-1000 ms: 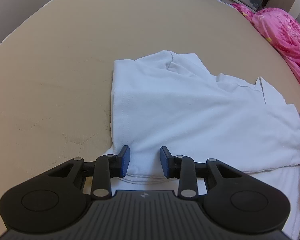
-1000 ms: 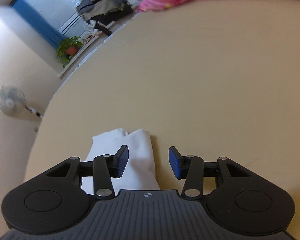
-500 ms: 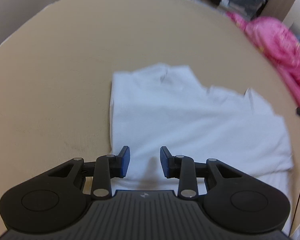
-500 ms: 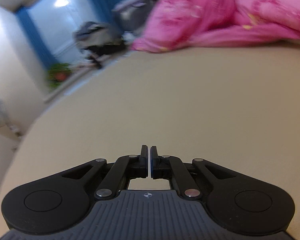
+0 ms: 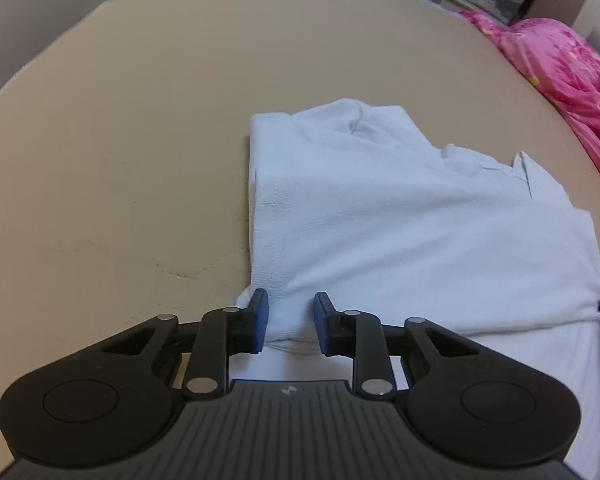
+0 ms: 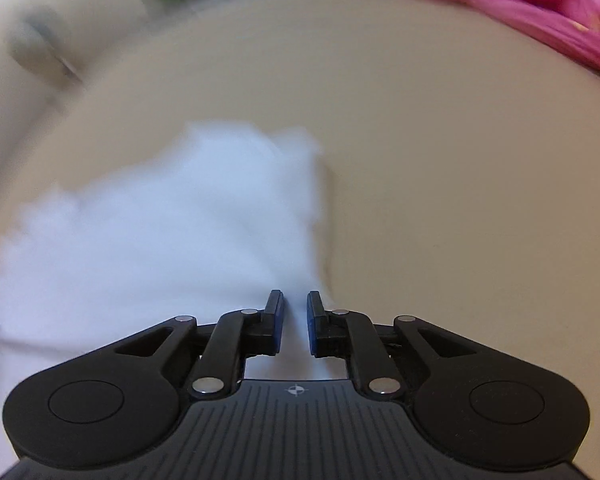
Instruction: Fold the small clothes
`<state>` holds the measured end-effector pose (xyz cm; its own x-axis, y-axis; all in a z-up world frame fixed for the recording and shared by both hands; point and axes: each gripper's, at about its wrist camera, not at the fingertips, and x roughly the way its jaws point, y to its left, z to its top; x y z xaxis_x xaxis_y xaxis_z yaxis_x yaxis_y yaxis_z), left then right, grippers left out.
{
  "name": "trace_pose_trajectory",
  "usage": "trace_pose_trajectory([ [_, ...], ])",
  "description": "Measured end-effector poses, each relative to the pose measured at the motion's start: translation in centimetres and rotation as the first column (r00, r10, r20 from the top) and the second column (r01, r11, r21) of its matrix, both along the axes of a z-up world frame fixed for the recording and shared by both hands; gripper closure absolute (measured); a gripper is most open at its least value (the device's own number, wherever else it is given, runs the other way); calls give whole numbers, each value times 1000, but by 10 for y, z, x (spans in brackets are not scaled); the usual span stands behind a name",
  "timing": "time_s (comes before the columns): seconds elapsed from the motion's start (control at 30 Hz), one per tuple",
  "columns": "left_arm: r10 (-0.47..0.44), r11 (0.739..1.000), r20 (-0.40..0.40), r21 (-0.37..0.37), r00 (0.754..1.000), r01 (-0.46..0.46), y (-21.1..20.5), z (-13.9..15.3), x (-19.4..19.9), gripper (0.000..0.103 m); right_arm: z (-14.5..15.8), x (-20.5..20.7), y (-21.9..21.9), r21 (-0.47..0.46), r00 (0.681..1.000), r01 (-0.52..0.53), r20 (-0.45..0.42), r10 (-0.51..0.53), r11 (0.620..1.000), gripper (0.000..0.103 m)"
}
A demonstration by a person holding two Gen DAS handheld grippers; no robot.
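**White garment flat on the tan surface, both claws at its near edge**

The folded white garment [image 5: 400,216] lay directly ahead of the left gripper [image 5: 288,322], whose jaws stood apart astride its near fold, gripping nothing. The right gripper [image 6: 294,322], narrowly parted, hovered blurrily over the garment's right edge.

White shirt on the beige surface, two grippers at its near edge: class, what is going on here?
A person is folding a white shirt laid on a beige surface, with a hand-held gripper in each hand. The left hand-held gripper is open, its fingers either side of a raised fold at the shirt's near left corner. The right hand-held gripper has a narrow gap between its fingers at the near right edge; that view is blurred, so grip is unclear. A pink quilt lies beyond.
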<state>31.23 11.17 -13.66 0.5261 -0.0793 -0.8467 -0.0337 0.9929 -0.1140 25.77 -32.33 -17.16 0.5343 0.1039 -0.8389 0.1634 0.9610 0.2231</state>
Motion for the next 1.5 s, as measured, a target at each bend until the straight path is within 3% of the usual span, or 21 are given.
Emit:
trace_pose_trajectory([
  [0.1,12,999,60,38,998,-15,3,36,-24,71,24,-32,-19,65,985,171,1,-172,983,84],
  [0.3,29,999,157,16,987,-32,18,86,-118,69,89,-129,-18,56,973,109,198,-118,992,70],
  [0.43,28,999,106,-47,994,-23,27,68,-187,55,90,-187,-24,102,966,125,214,-144,987,67],
  [0.53,19,1000,-26,-10,999,-19,30,41,-216,57,67,-218,-33,127,979,155,113,-170,980,67],
  [0.6,8,1000,-64,-14,998,-9,34,33,-232,57,58,-234,-35,127,986,144,70,-153,981,67],
  [0.73,7,1000,-155,-27,988,-12,43,13,-245,57,40,-255,-35,98,997,83,-7,-82,992,67],
  [0.87,35,990,-210,-128,977,-62,53,2,-251,57,22,-270,-28,97,995,52,-93,-43,994,66],
  [1.1,24,997,-262,-66,965,-42,38,-14,-251,58,10,-264,-16,48,984,31,-179,-22,998,62],
  [1.2,19,998,-258,-49,966,-33,35,-15,-249,67,9,-264,-11,36,984,16,-180,-10,999,62],
  [1.27,13,998,-259,-51,966,-27,35,-16,-251,86,9,-264,-11,46,984,7,-179,1,999,62],
  [1.3,8,998,-257,-56,966,-23,35,-16,-250,90,8,-263,-11,53,984,-1,-180,10,999,62],
  [1.5,21,998,-262,-57,965,-37,38,-16,-262,92,8,-268,-9,65,980,-42,-190,54,997,64],
])
